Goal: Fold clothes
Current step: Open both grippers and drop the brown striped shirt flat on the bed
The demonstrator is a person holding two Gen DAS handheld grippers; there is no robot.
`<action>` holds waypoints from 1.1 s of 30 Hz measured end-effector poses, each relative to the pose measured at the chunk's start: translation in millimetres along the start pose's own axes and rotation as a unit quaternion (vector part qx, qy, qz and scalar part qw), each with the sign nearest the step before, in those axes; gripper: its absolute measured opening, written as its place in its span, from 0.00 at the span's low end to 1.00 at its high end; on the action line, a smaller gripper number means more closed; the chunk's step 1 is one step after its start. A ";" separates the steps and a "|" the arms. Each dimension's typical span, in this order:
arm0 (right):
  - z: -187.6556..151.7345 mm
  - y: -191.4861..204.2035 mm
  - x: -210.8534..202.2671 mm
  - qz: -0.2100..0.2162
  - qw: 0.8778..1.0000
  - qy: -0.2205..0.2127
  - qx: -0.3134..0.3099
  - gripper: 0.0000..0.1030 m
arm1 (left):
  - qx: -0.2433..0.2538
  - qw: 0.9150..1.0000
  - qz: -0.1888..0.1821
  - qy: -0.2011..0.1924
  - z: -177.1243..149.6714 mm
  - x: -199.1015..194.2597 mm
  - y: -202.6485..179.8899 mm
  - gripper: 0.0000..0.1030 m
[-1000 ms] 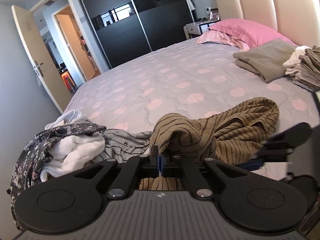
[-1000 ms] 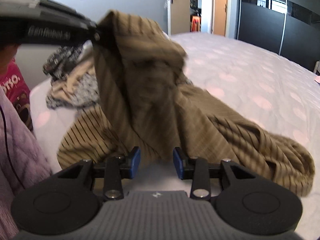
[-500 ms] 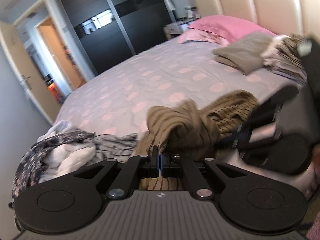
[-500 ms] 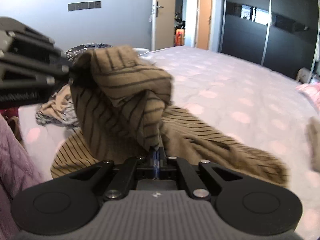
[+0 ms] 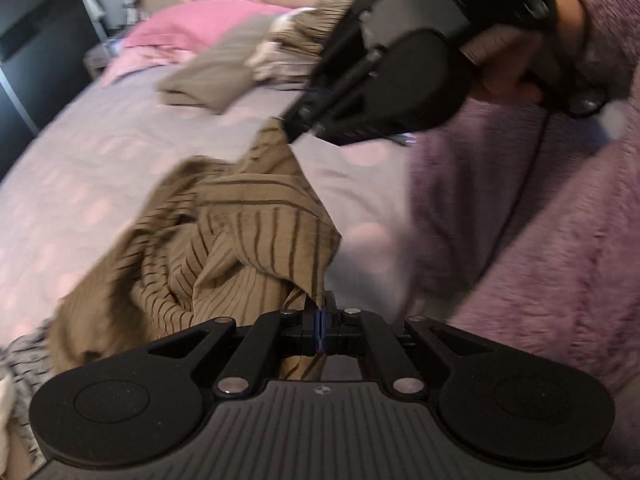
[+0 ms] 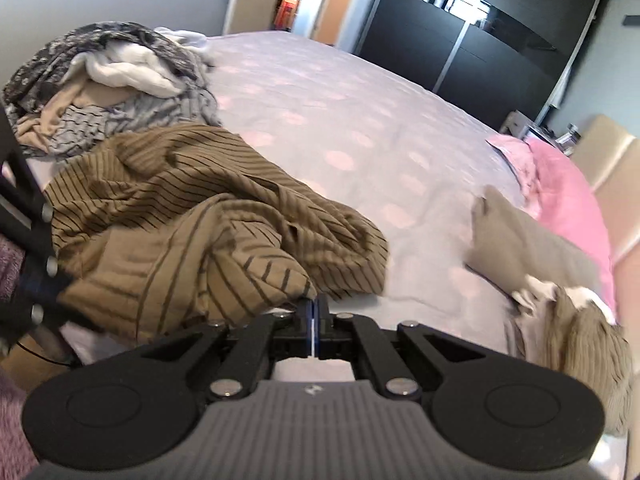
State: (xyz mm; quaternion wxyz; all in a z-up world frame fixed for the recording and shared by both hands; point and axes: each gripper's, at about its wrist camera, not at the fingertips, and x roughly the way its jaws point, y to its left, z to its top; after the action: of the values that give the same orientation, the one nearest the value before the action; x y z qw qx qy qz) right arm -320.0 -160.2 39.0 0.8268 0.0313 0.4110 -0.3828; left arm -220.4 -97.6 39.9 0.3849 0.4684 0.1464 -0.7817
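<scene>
Two grippers pinch the same brown striped garment (image 5: 240,240) above the bed (image 6: 360,128). Left gripper (image 5: 320,316) clamps a near edge; right gripper (image 6: 314,314) clamps another fold.

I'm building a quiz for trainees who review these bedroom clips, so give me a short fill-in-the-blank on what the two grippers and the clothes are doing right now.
1. Both the left gripper and the right gripper are shut on the brown ____ garment.
2. The bedsheet is pale lilac with pink ____.
3. The pillow by the headboard is ____.
4. The unfolded pile of grey and white clothes lies ____ the brown garment in the right wrist view.

Missing words: striped; dots; pink; behind
</scene>
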 end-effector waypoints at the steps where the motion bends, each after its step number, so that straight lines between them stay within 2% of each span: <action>1: -4.6 -1.3 1.5 0.005 1.000 0.009 0.005 0.00 | 0.002 1.000 -0.002 0.003 -1.2 2.8 0.7 0.00; 4: -15.8 4.6 16.5 0.020 0.999 0.042 0.001 0.00 | -0.008 1.000 -0.010 0.013 -6.1 8.6 8.2 0.03; 6: -23.9 10.5 27.7 0.035 0.997 0.062 -0.003 0.01 | -0.020 1.000 -0.013 0.020 -7.9 9.4 15.4 0.17; 8: -28.3 15.3 36.9 0.044 0.996 0.077 -0.008 0.02 | -0.033 0.999 -0.016 0.027 -9.8 10.2 22.6 0.23; 13: -30.1 18.3 46.0 0.065 0.993 0.095 -0.011 0.09 | -0.063 0.997 0.005 0.046 -11.8 14.2 43.5 0.23; 16: -27.3 14.6 44.4 0.077 0.993 0.091 -0.007 0.26 | -0.079 0.995 0.030 0.048 -9.2 18.3 63.0 0.23; 19: -22.2 7.2 48.7 0.081 0.992 0.092 0.008 0.30 | -0.087 0.993 0.053 0.051 -4.4 19.7 82.3 0.23; 22: -18.7 -2.7 62.1 0.073 0.991 0.104 0.030 0.36 | -0.085 0.992 0.080 0.047 7.2 21.9 100.8 0.29; 24: -19.4 -10.1 73.4 0.076 0.989 0.115 0.055 0.38 | -0.080 0.992 0.093 0.042 17.5 27.6 112.7 0.41; 31: -26.6 -12.3 116.9 0.079 0.981 0.158 0.076 0.40 | -0.055 0.991 0.103 0.061 47.6 74.7 142.0 0.42; 33: -25.7 -11.1 128.3 0.087 0.979 0.165 0.079 0.44 | -0.033 0.990 0.115 0.069 52.7 90.2 146.5 0.42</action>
State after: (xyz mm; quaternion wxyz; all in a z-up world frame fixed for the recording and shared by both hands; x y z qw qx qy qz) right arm -296.8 -236.6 -65.3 0.7728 0.1950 0.5058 -0.3301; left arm -168.7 -267.3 10.3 0.4763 0.5222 0.1431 -0.6928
